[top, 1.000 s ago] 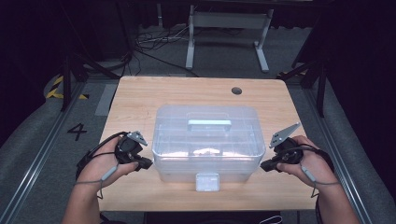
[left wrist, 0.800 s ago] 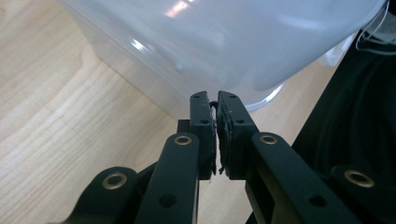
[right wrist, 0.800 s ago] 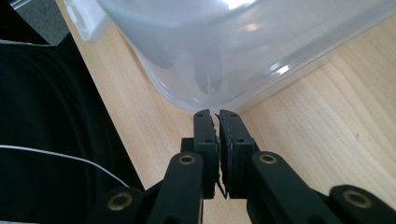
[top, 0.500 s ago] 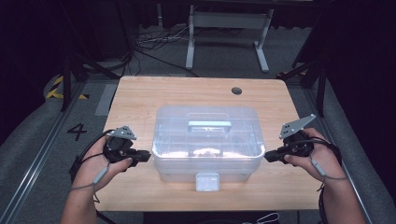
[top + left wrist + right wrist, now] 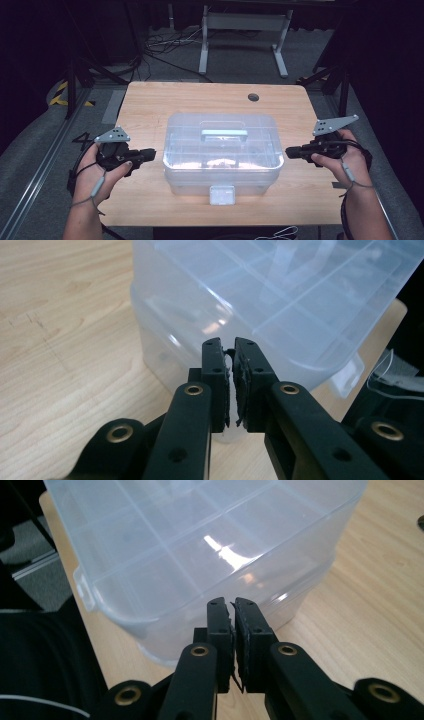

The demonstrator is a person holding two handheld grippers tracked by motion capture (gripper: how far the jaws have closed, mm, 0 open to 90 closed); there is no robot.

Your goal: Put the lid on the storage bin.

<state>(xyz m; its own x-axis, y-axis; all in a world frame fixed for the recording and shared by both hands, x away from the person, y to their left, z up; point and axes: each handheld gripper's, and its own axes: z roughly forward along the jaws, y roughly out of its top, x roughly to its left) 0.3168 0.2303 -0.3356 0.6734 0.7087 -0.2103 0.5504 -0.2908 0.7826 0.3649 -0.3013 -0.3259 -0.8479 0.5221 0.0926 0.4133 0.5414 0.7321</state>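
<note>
Clear plastic box (image 5: 222, 152) sits mid-desk, nearer the front edge, latch tab (image 5: 222, 194) facing the person. Lid on, handle (image 5: 224, 134) lying flat on top.

Left gripper (image 5: 142, 155) just off the box's left wall, right gripper (image 5: 294, 151) just off its right wall; neither touching as far as the high view shows. Both claws pinched closed with nothing between the pads, tips aimed at the box sides.

Risks, as I judge them:
- Closed tips pushing on smooth, rounded walls may slip up or skate off.
- Uneven pressure from one side would slide or swivel the box on the slick wooden desk (image 5: 150, 107), possibly toward the front edge.
- Squeezing thin walls could flex them and pop the lid.

Materials: translucent, glossy, ribbed lid with compartment lines; rounded corners. Jaws matte black, pads rough and frayed. Desk pale wood grain, grommet hole (image 5: 253, 97) near the far right.
</note>
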